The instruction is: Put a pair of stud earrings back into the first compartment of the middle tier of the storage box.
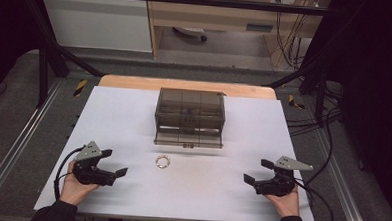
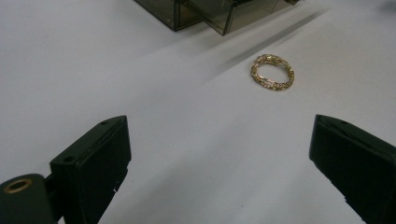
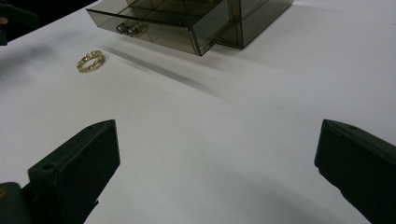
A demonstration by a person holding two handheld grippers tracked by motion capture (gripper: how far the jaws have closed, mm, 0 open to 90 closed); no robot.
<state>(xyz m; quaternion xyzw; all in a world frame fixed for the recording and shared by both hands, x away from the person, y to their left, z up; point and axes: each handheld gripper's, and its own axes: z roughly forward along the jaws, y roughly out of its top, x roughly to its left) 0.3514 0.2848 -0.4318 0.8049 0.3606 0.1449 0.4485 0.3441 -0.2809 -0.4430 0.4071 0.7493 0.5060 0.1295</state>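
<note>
A gold chain bracelet (image 1: pixel 162 161) lies coiled in a ring on the white table, in front of a smoky transparent drawer box (image 1: pixel 190 115) whose bottom drawer (image 1: pixel 188 136) is pulled out. My left gripper (image 1: pixel 113 162) rests open near the front left, with the bracelet (image 2: pixel 272 71) ahead and to the right of its jaws. My right gripper (image 1: pixel 258 171) stands open at the front right, nothing between its jaws. From there the bracelet (image 3: pixel 90 61) is far left, and the open drawer (image 3: pixel 154 25) with its small handle is beyond.
The white sheet (image 1: pixel 134 113) covers a wooden tabletop (image 1: pixel 185 84). Black frame bars and cables (image 1: pixel 313 120) flank the table on the right. A grey floor and cabinets lie beyond.
</note>
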